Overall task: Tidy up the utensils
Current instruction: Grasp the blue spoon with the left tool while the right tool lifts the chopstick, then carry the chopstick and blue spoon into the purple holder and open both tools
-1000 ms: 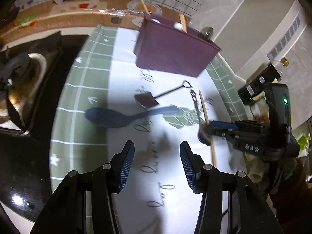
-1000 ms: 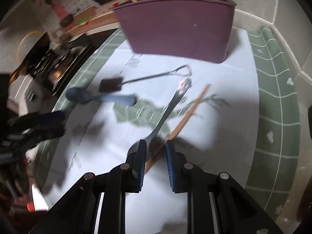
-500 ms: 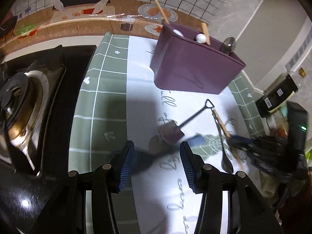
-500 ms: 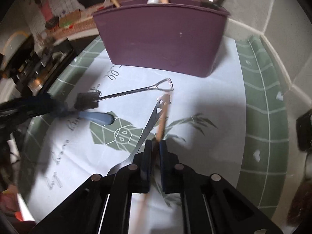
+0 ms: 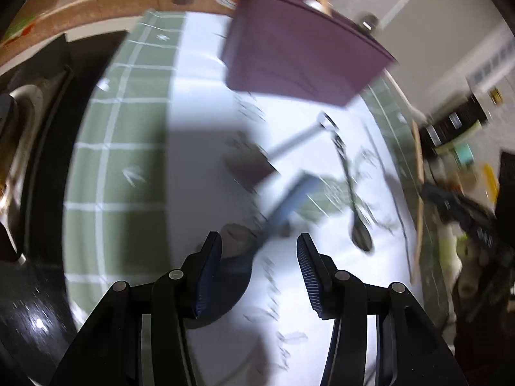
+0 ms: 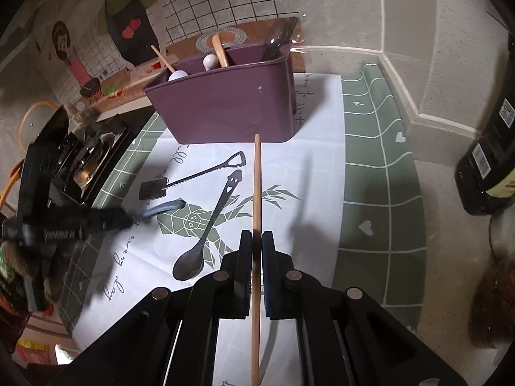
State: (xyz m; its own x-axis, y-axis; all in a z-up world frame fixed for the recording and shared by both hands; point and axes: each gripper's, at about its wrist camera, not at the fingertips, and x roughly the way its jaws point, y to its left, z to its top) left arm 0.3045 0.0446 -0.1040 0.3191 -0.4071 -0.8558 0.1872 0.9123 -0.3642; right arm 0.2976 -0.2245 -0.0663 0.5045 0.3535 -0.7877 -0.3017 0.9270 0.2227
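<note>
My right gripper (image 6: pixel 254 238) is shut on a wooden chopstick (image 6: pixel 257 177), which is raised above the mat and points at the purple utensil holder (image 6: pixel 225 112). On the mat lie a metal spoon with a smiley handle (image 6: pixel 209 225), a small shovel-shaped spoon (image 6: pixel 190 177) and a blue spoon (image 6: pixel 164 207). In the blurred left wrist view my left gripper (image 5: pixel 259 244) stands open low over the blue spoon (image 5: pixel 283 206), whose bowl lies by the left finger. The holder (image 5: pixel 299 61) stands beyond. The right gripper (image 5: pixel 457 206) holds the chopstick (image 5: pixel 418 173) at the right.
A gas stove (image 6: pixel 90 157) sits left of the green-bordered mat (image 6: pixel 379 160). A dark bottle (image 6: pixel 489 160) stands at the right edge. The holder contains wooden-handled and white utensils and backs onto a tiled wall.
My right gripper shut on the chopstick and lifted it off the mat toward the holder. My left gripper moved over the blue spoon and came lower, still open.
</note>
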